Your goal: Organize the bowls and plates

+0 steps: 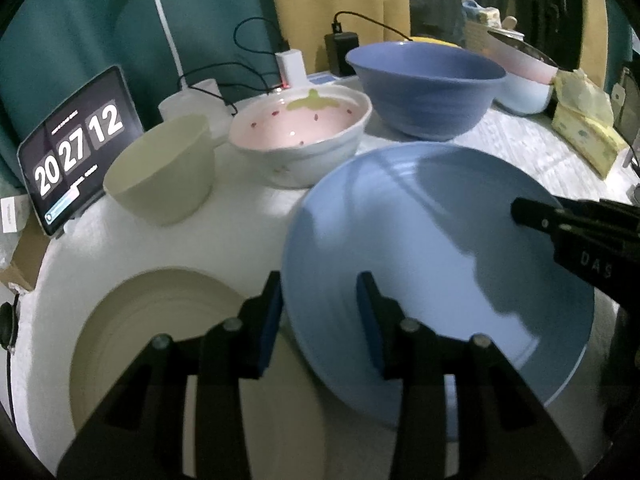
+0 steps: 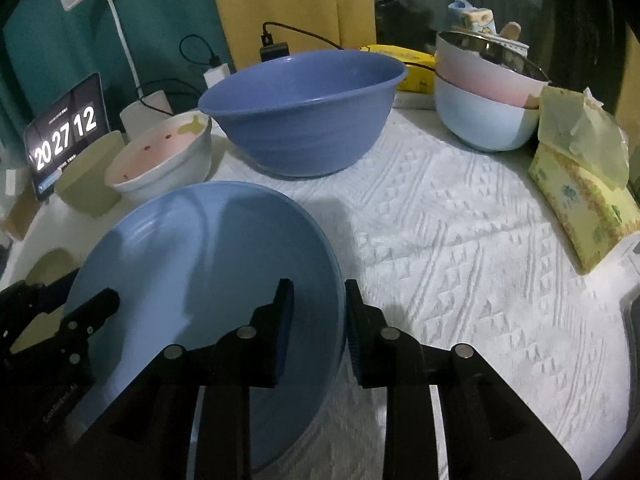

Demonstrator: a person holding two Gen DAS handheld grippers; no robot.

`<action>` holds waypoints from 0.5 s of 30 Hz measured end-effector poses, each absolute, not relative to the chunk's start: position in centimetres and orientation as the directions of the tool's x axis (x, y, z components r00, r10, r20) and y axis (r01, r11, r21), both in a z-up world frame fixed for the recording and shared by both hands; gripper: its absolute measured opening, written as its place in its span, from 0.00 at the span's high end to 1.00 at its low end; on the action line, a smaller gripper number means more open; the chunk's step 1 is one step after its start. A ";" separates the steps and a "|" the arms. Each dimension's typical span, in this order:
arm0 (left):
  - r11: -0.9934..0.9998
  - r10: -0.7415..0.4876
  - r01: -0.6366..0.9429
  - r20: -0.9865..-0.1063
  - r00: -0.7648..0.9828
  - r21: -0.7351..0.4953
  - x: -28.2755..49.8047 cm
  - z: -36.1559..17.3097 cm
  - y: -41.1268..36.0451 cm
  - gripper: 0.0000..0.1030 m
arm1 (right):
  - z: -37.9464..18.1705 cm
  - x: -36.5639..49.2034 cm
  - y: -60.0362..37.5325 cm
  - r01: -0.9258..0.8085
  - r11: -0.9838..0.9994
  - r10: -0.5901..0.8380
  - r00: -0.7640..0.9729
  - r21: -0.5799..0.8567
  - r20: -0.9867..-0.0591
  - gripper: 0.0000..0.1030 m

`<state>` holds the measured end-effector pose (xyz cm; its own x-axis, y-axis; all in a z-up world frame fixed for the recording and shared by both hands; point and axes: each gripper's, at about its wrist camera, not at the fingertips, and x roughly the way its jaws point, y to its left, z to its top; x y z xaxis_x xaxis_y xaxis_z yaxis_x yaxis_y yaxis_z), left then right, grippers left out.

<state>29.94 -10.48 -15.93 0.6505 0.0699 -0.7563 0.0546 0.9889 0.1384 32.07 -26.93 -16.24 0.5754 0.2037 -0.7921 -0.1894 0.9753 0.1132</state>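
We have both grippers angled steeply down at the blue plate (image 1: 440, 260), one at each side of it. Our left gripper (image 1: 320, 320) straddles the plate's left rim, one finger outside and one over the plate's face, with a clear gap to the rim on both sides, so its jaws stand open. Our right gripper (image 2: 318, 332) straddles the right rim in the same way; its jaws are narrowly parted, and we cannot tell whether the pads press the rim. The plate is pale blue, glossy and wide, and sits tilted over the white cloth (image 2: 460, 240), its left edge overlapping a beige plate (image 1: 152, 332). Behind it stand a blue bowl (image 2: 304, 108), a pink-lined bowl (image 1: 300, 132) and a beige bowl (image 1: 164, 168).
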 end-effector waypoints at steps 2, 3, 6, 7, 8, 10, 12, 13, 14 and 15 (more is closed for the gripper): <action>0.989 0.068 0.058 -0.758 0.648 0.138 29.6 -15.9 -10.6 0.62 | -16.2 31.7 -27.0 -0.186 0.976 0.199 0.575 0.110 -0.794 0.74; 0.989 0.065 0.060 -0.760 0.646 0.135 29.5 -15.9 -10.7 0.62 | -16.2 31.6 -27.1 -0.184 0.977 0.199 0.573 0.111 -0.795 0.74; 0.989 0.053 0.072 -0.767 0.640 0.128 29.1 -15.9 -10.9 0.62 | -16.1 31.0 -27.4 -0.175 0.978 0.197 0.571 0.117 -0.797 0.74; 0.989 0.050 0.076 -0.768 0.638 0.127 28.8 -15.9 -11.0 0.62 | -16.0 30.7 -27.5 -0.171 0.978 0.195 0.569 0.117 -0.799 0.74; 0.989 0.047 0.080 -0.769 0.637 0.127 28.6 -15.9 -11.1 0.62 | -15.9 30.6 -27.5 -0.169 0.979 0.193 0.569 0.116 -0.800 0.74; 0.988 0.038 0.090 -0.771 0.635 0.122 28.1 -15.9 -11.3 0.61 | -15.9 30.0 -27.7 -0.165 0.980 0.189 0.568 0.114 -0.801 0.74; 0.988 0.028 0.101 -0.772 0.634 0.119 27.7 -15.9 -11.5 0.61 | -15.8 29.5 -28.0 -0.161 0.980 0.187 0.568 0.115 -0.802 0.74; 0.988 0.023 0.105 -0.773 0.634 0.116 27.5 -15.9 -11.5 0.61 | -15.7 29.2 -28.1 -0.158 0.981 0.184 0.568 0.114 -0.802 0.74; 0.987 0.020 0.109 -0.773 0.634 0.115 27.2 -15.9 -11.6 0.60 | -15.7 29.0 -28.1 -0.156 0.981 0.182 0.568 0.113 -0.802 0.74; 0.987 0.017 0.111 -0.773 0.634 0.113 27.0 -15.9 -11.6 0.60 | -15.6 28.7 -28.2 -0.154 0.982 0.181 0.568 0.112 -0.803 0.74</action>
